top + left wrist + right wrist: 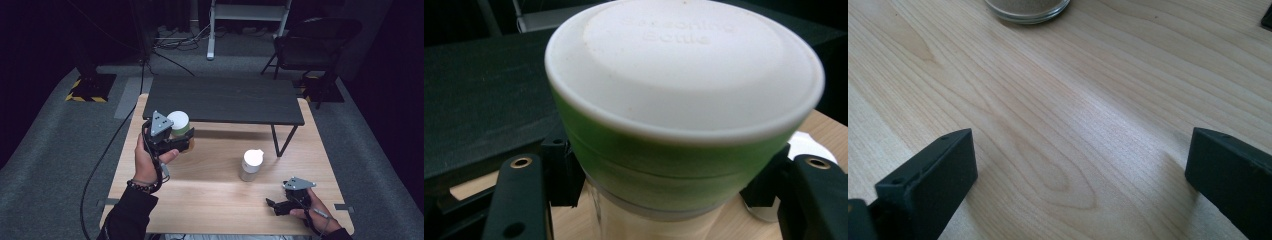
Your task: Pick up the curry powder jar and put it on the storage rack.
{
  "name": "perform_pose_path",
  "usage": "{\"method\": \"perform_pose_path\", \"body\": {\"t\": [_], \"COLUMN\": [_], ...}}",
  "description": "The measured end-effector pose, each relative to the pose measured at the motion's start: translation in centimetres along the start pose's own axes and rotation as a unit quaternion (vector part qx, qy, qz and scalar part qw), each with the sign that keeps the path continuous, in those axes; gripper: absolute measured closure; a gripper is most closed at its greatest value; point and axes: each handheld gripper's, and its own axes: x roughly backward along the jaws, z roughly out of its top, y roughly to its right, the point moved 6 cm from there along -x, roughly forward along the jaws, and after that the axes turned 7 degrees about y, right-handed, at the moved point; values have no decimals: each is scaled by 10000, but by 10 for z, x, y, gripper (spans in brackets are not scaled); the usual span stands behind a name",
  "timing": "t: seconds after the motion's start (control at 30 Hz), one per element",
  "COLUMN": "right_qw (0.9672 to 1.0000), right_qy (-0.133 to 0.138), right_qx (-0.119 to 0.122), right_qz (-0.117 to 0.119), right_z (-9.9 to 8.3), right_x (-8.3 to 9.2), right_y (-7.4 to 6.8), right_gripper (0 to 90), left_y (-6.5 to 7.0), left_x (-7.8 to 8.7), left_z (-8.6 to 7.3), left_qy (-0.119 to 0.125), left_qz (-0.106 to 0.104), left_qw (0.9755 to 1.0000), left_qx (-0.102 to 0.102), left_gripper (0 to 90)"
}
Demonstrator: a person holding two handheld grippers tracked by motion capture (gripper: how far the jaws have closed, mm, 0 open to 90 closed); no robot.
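We have the green-lidded jar [180, 127] clamped in our left tongs [183, 141], jaws pressing the clear body just under the green collar, held above the far left of the wooden counter [210, 200] beside the dark shelf [225, 100]. It looks like glass (rigid, smooth, breakable), so we judge the grip below the lid's overhang the safest, since the rim stops it sliding down. Our right tongs [272, 205] rest spread wide on the counter with nothing between them, near the white-capped jar [250, 165].
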Motion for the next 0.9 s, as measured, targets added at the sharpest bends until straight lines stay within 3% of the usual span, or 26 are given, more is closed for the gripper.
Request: {"method": "perform_pose_path", "body": {"t": [0.37,0.5,0.9], "right_qw": [10000,10000,10000], "right_qy": [-2,-2,-2], "right_qx": [0,1,3], "right_qz": [4,3,6], "right_z": [0,0,0], "right_x": [0,0,0], "right_y": [0,0,0], "right_gripper": [2,2,2], "left_y": [0,3,0], "left_x": [-4,-5,-18], "left_z": [23,29,45], "left_qy": [100,105,100], "left_qz": [-16,66,80], "left_qw": [9999,9999,9999], "left_qx": [-33,-105,-66], "left_gripper": [346,346,347]}}
